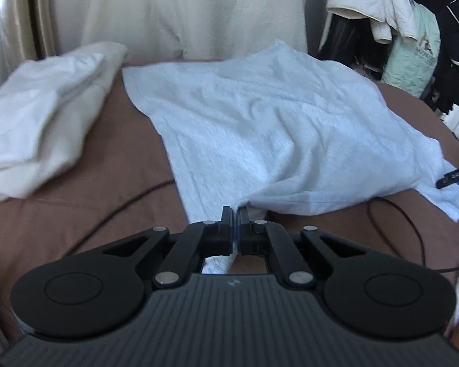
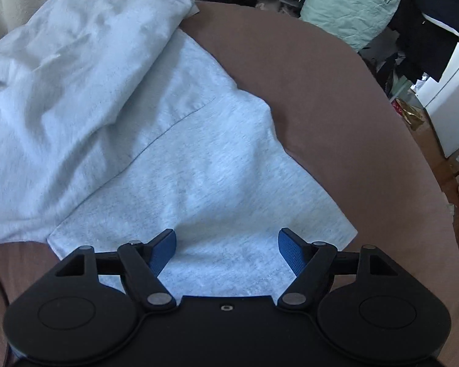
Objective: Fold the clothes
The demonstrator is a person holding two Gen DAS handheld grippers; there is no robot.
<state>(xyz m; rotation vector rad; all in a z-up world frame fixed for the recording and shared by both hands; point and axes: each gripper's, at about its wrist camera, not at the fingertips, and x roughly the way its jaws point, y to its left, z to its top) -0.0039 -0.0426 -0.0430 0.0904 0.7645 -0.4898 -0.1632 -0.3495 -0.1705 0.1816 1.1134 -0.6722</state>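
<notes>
A pale grey T-shirt (image 1: 260,128) lies spread and partly folded on the brown bed cover (image 1: 91,214). My left gripper (image 1: 235,211) is shut on the shirt's near edge, and the cloth bunches up where the fingers pinch it. In the right wrist view the same T-shirt (image 2: 168,159) has one layer doubled over on the left. My right gripper (image 2: 226,238) stands open just above the shirt's near right corner, its blue pads (image 2: 165,250) wide apart with nothing between them. The right gripper's tip (image 1: 456,177) shows at the right edge of the left wrist view.
A folded cream garment (image 1: 42,116) lies on the bed at the left. A thin black cable (image 1: 407,223) runs over the brown cover (image 2: 336,122). Cream curtains (image 1: 183,12) hang behind; hanging clothes and a mint bag (image 2: 348,6) crowd the right side beyond the bed's edge.
</notes>
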